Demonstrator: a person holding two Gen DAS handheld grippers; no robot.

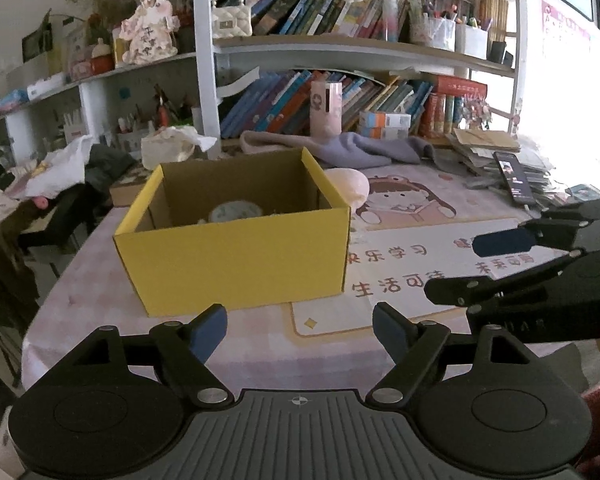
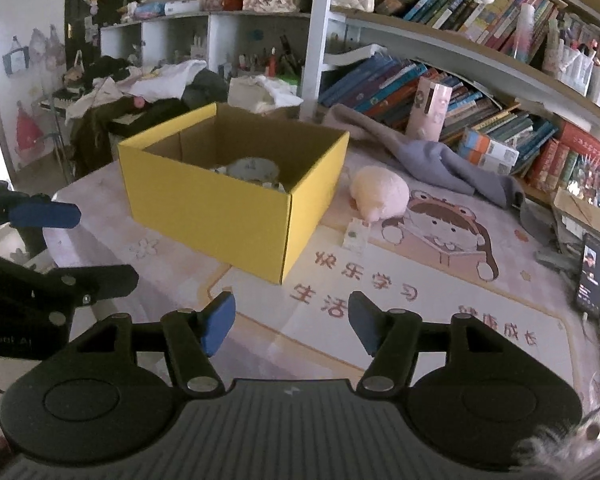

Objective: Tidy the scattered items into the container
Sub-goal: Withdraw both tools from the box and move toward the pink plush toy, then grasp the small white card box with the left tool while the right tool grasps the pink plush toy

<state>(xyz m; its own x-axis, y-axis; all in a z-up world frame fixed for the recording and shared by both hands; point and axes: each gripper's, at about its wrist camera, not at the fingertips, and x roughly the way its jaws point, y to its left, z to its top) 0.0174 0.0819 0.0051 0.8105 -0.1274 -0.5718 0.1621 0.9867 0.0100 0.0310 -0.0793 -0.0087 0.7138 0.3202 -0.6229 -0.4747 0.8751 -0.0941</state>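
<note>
Both tongs hang above the counter with nothing between their blue pads. From the left wrist, we see the left tongs [image 1: 300, 334] spread wide and empty, facing the yellow box [image 1: 236, 256] that stands on the pink cartoon mat [image 1: 412, 240]. A pale round dish [image 1: 236, 212] lies inside the box. A pink plush toy [image 1: 350, 186] peeks out just behind the box's right rear corner. The right tongs [image 1: 476, 268] reach in from the right, parted and empty.

From the right wrist, we see the right tongs [image 2: 292, 326] equally wide and empty. The box [image 2: 220, 208] sits ahead to the left, the plush [image 2: 380, 194] on the mat just right of it, a small white card [image 2: 356, 236] touching the plush's near side. A phone [image 2: 592, 276] lies far right.
</note>
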